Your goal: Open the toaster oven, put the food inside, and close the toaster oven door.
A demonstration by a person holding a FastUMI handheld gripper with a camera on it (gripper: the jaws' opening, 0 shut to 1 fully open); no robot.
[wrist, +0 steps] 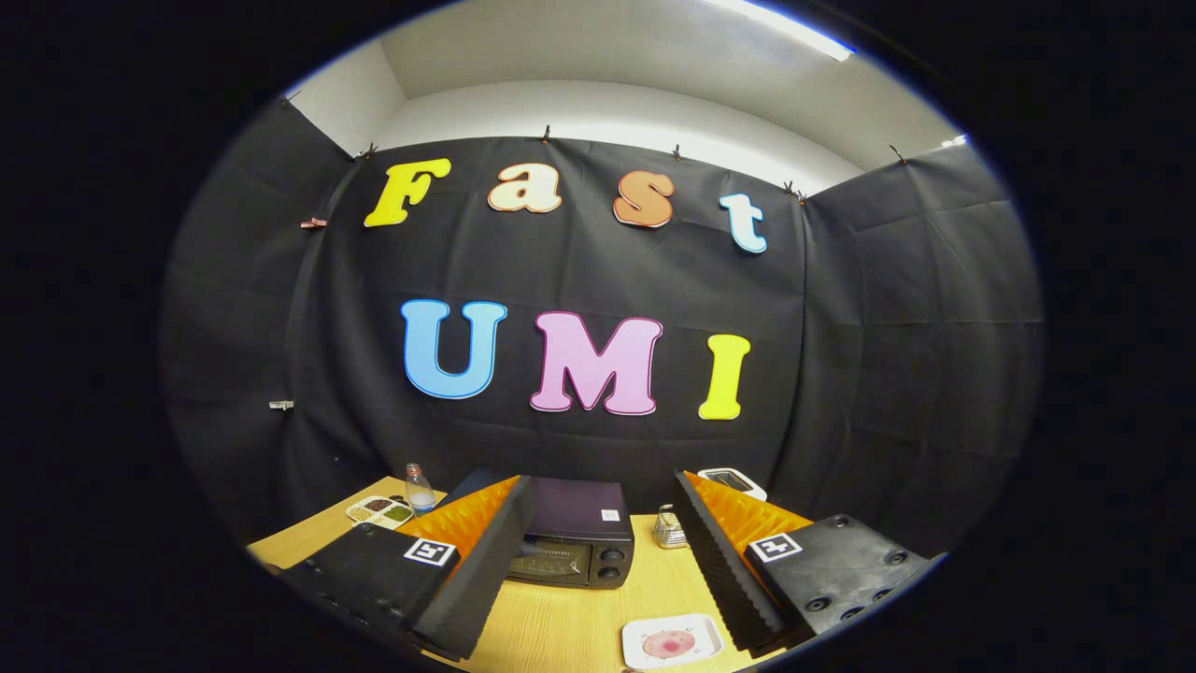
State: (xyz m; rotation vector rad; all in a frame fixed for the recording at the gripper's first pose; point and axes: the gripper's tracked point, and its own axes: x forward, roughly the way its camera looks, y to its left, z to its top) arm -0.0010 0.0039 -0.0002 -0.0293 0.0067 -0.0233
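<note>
Claw: one claw, its two fingers spread wide apart and pinching nothing, held above the desk.
Desk: one wooden desk carrying all the things.
Toaster oven: one dark toaster oven, standing on the desk beyond the fingers and seen between them; its door is shut, and two round knobs show on the right side of its front.
Food: one white square plate with one pinkish round piece of food on it, lying on the desk nearer than the oven, just beside the inner edge of the right finger and apart from the oven.
Bottle: one small clear bottle, upright, left of the oven near the far edge of the desk.
Tray: one divided tray with several compartments of dark and green bits, just beside the bottle.
Wire rack: one small metal wire thing, right of the oven; too small to tell more.
White device: one white device beyond the right finger, partly hidden.
</note>
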